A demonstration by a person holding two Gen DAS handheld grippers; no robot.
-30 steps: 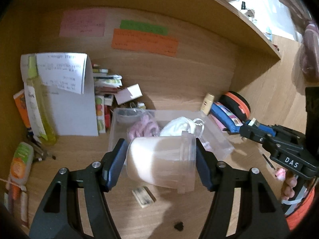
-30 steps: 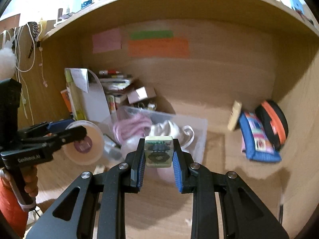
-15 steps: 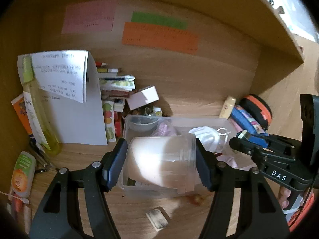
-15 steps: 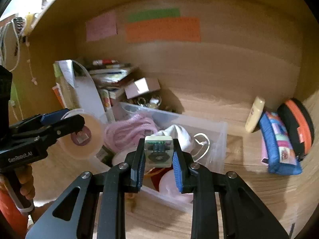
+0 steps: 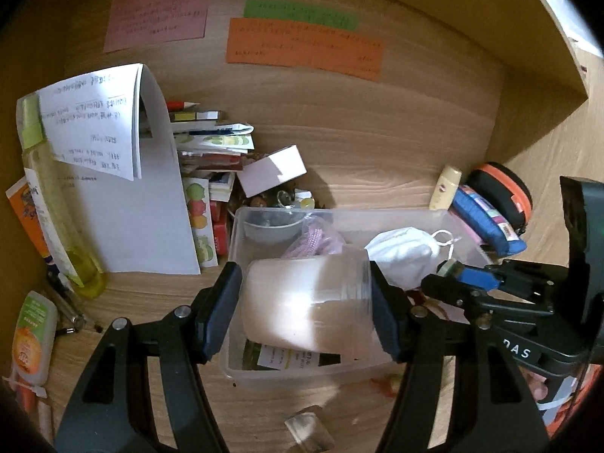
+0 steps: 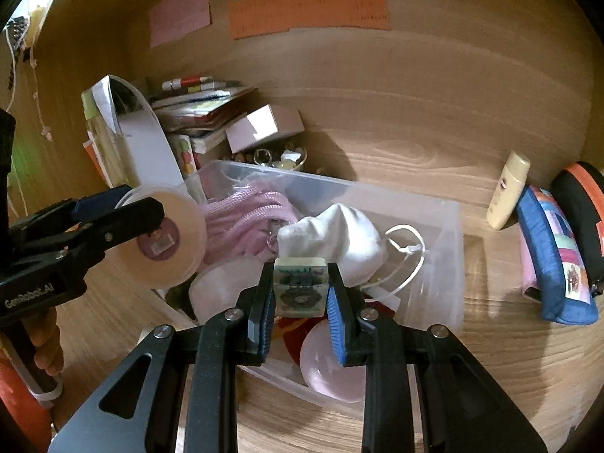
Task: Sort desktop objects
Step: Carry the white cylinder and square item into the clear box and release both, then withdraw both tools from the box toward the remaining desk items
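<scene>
My left gripper (image 5: pixel 305 313) is shut on a translucent plastic jar (image 5: pixel 302 302), held on its side over the clear plastic bin (image 5: pixel 415 217); the jar also shows in the right wrist view (image 6: pixel 166 238). My right gripper (image 6: pixel 300 294) is shut on a small square tile (image 6: pixel 300 287) with a green pattern, held above the bin (image 6: pixel 449 234). The right gripper also shows in the left wrist view (image 5: pixel 447 270) at the bin's right side. The bin holds a pink cord (image 6: pixel 245 211), a white mask (image 6: pixel 339 238) and other items.
A white paper (image 5: pixel 124 188), a yellow bottle (image 5: pixel 56 204) and stacked books (image 5: pixel 211 139) stand at the back left. A small white box (image 5: pixel 271 170), a cream tube (image 6: pixel 506 192), a blue pouch (image 6: pixel 555 256) and an orange-black case (image 6: pixel 581 204) lie around the bin. A small tile (image 5: pixel 309 430) lies in front.
Both grippers have moved forward towards the bin with their loads. The jar and the tile now hang over the bin instead of in front of it.
</scene>
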